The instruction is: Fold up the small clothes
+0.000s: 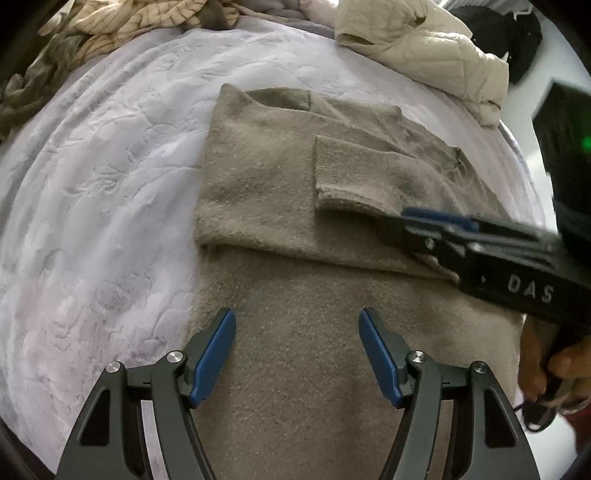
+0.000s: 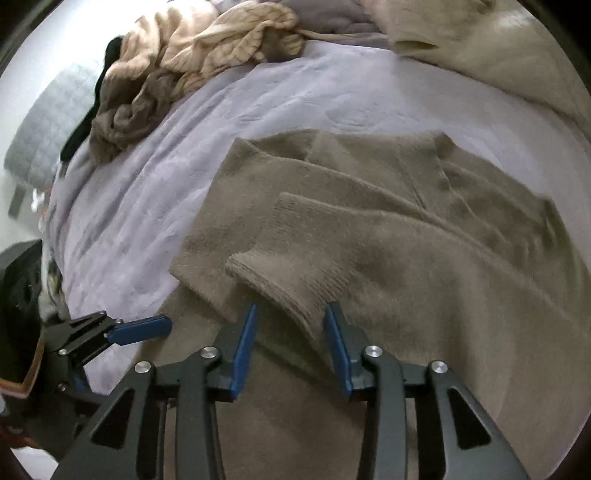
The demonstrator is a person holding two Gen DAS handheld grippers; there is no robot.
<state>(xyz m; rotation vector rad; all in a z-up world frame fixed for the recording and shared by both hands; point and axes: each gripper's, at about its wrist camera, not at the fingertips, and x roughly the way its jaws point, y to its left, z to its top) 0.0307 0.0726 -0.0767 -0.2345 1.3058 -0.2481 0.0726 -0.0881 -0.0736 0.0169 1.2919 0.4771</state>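
Observation:
A taupe fuzzy sweater [image 1: 266,177] [image 2: 424,258] lies flat on a lavender bedspread [image 1: 92,192] [image 2: 147,184], its upper part folded over and one sleeve laid across the body. The ribbed sleeve cuff [image 1: 347,173] [image 2: 288,269] points left. My right gripper [image 2: 292,310] [image 1: 421,236] sits low on the sweater with the cuff's near edge between its parted blue fingers, not clamped. My left gripper [image 1: 296,315] hovers wide open over the sweater's lower body, holding nothing. One of its blue pads [image 2: 142,328] shows in the right wrist view, at the sweater's left edge.
A heap of beige patterned clothes [image 1: 129,22] [image 2: 207,48] lies at the back left of the bed. A cream quilted jacket [image 1: 424,48] [image 2: 480,40] lies at the back right. A person's hand [image 1: 554,369] holds the right gripper's handle.

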